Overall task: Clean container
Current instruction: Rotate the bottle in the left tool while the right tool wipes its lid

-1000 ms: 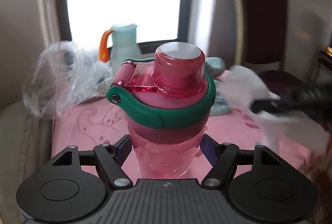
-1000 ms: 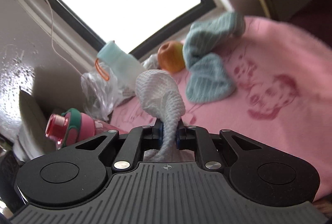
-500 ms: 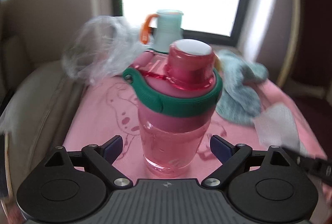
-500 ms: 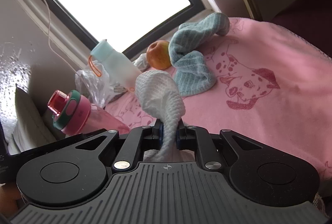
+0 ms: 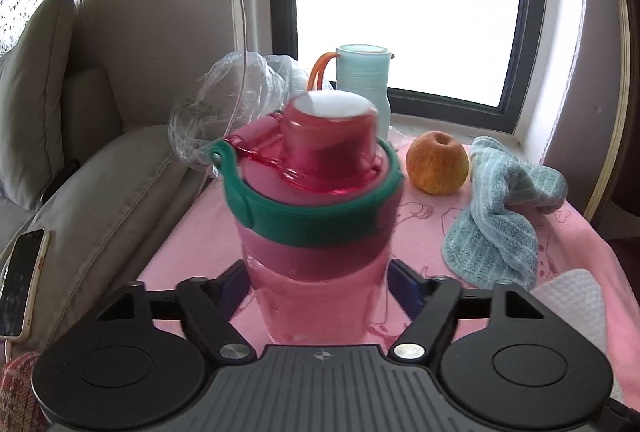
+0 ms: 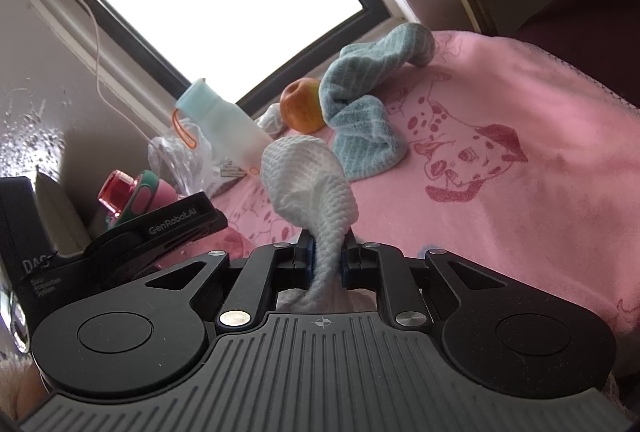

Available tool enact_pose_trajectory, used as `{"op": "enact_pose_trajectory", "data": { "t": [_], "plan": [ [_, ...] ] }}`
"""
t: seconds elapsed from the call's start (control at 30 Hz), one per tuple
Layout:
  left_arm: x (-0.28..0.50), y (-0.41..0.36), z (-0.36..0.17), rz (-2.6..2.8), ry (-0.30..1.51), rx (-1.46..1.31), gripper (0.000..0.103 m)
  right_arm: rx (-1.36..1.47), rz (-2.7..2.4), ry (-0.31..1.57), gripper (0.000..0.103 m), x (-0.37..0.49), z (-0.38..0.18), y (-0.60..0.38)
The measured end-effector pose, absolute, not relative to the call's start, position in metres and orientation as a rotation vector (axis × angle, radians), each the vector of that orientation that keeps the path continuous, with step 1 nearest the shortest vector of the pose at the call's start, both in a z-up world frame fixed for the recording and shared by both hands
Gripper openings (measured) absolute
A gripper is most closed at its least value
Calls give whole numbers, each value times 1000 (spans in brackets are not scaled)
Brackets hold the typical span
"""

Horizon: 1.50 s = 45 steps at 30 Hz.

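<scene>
Left wrist view: the left gripper has just been closing, and its blue pads press on both sides of the pink water bottle, which stands upright between them over the pink dog-print cloth that covers the worktop. The bottle has a clear red flip cap and a green carry band round its neck; its outline is slightly blurred. Behind it, near the window, stand a pale blue bottle with an orange loop and a crumpled clear plastic bag. An apple sits to the right of the pink bottle, just beside a crumpled blue striped towel. A phone lies on the beige sofa at the left edge.

Right wrist view: the right gripper is clamped nearly closed on a white waffle-textured wipe, whose bunched end bulges up above the pads while its tail hangs down between them. This gripper is held above the pink cloth, apart from the pink bottle, which shows at the left behind the black body of the left gripper. The apple and the blue towel lie further back, touching each other.
</scene>
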<state>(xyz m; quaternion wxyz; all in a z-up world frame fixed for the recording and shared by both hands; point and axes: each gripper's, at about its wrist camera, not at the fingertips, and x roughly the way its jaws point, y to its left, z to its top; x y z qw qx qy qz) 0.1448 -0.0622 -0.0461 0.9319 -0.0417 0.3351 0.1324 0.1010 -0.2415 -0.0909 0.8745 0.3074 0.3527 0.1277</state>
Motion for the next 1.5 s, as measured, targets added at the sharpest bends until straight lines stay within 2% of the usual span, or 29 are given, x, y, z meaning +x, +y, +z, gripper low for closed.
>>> {"op": "enact_pose_trajectory", "data": {
  "t": [0.5,0.7,0.87,1.1,1.27,1.5],
  "plan": [
    [111,14,-59,-480,576,66,70,606,258,710,17,96,-77,-233],
    [84,31,-67,-552,523,115,70,582,281,726,17,102,-74,-217],
    [59,27,-72,-600,467,275,70,557,322,760,17,110,-72,-199],
    [39,20,-81,-616,403,429,70,561,511,728,17,132,-42,-176],
    [38,14,-83,-622,382,498,70,613,916,826,19,157,-30,-140],
    [43,11,-84,-624,382,536,71,302,869,1035,12,195,-62,-75]
  ]
}}
